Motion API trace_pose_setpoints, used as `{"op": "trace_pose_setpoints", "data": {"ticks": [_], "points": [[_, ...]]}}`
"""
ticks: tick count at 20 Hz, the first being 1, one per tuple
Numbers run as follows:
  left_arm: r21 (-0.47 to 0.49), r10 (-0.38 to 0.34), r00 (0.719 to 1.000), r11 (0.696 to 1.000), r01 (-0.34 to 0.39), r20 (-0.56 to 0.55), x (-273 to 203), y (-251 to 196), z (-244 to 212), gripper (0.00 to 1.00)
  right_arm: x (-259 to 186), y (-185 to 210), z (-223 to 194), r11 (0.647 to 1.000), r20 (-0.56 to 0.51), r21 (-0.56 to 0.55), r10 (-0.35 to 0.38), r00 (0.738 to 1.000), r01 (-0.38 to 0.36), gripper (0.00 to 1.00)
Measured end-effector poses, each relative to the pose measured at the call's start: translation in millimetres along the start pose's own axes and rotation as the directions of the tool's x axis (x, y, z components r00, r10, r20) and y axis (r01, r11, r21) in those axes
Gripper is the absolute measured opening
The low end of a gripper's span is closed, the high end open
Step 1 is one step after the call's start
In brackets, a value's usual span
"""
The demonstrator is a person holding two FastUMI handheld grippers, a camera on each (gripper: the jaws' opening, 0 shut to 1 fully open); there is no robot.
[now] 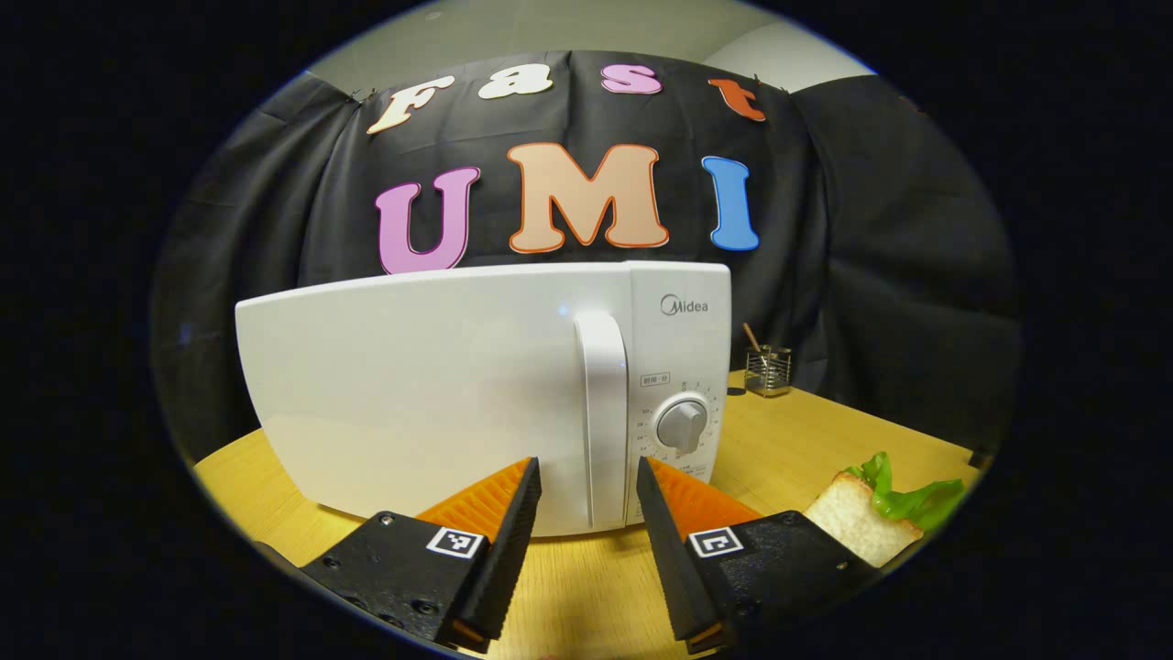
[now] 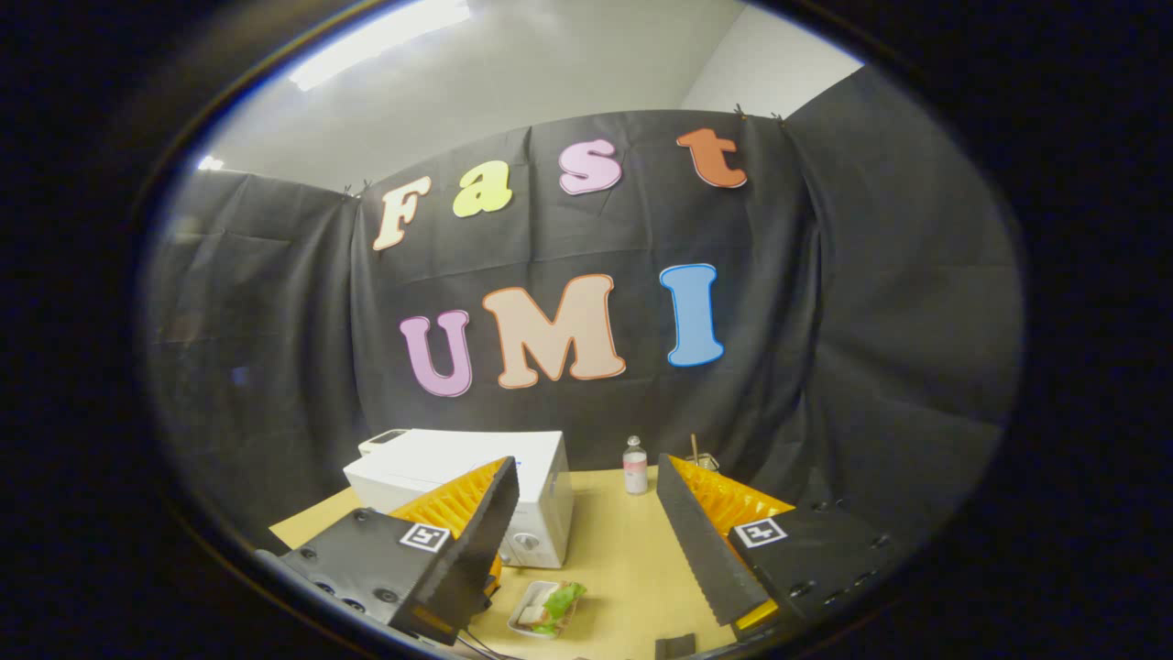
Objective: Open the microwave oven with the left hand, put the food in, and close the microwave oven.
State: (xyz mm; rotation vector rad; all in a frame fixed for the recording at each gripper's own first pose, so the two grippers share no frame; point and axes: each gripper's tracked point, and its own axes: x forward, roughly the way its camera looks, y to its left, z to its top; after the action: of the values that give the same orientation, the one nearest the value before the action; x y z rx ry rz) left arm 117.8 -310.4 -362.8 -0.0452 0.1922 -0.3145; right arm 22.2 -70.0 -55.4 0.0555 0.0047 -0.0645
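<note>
Nearest of all, the left gripper (image 1: 586, 486) hovers just in front of the white box-shaped microwave oven (image 1: 431, 394), its two fingers spread apart and empty, with the oven's tall white door handle (image 1: 602, 412) lined up in the gap between them but not yet touched. To the right of that handle sits the grey round timer dial (image 1: 681, 425). Further right of the oven, on the pale wooden table (image 1: 788, 440), rests the food, a slice of white bread topped with green lettuce (image 1: 880, 509). Behind it stands a small wire holder (image 1: 768, 369).

The oven door looks shut, so by my reckoning nothing is done: opening, loading and closing all remain.

Held higher and well back from the oven (image 2: 476, 481), the right gripper (image 2: 582, 513) is also spread wide, holding nothing, with the food (image 2: 550, 607) lying below it.
</note>
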Motion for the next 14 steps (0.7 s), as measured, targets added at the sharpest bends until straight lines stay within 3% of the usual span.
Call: {"op": "trace_pose_setpoints", "data": {"ticks": [6,8,9,14], "points": [[0.007,0.009,0.999,1.000,-0.009,-0.035,16,-6,-11,0.48,-3,-2,-10,0.999,-0.013,-0.034,0.009,1.000,-0.010,0.92],[-0.002,0.014,0.998,1.000,-0.015,-0.054,18,-7,-16,0.38,-5,-6,-10,0.999,-0.015,-0.045,0.001,1.000,-0.002,0.96],[0.000,0.023,0.998,1.000,-0.023,-0.058,18,-6,-15,0.30,-6,-5,-11,0.999,-0.016,-0.045,0.004,1.000,-0.005,0.91],[-0.023,0.040,0.997,0.999,-0.042,-0.066,18,-6,-17,0.27,-12,0,-16,0.999,-0.026,-0.036,0.028,0.999,-0.029,0.92]]}}
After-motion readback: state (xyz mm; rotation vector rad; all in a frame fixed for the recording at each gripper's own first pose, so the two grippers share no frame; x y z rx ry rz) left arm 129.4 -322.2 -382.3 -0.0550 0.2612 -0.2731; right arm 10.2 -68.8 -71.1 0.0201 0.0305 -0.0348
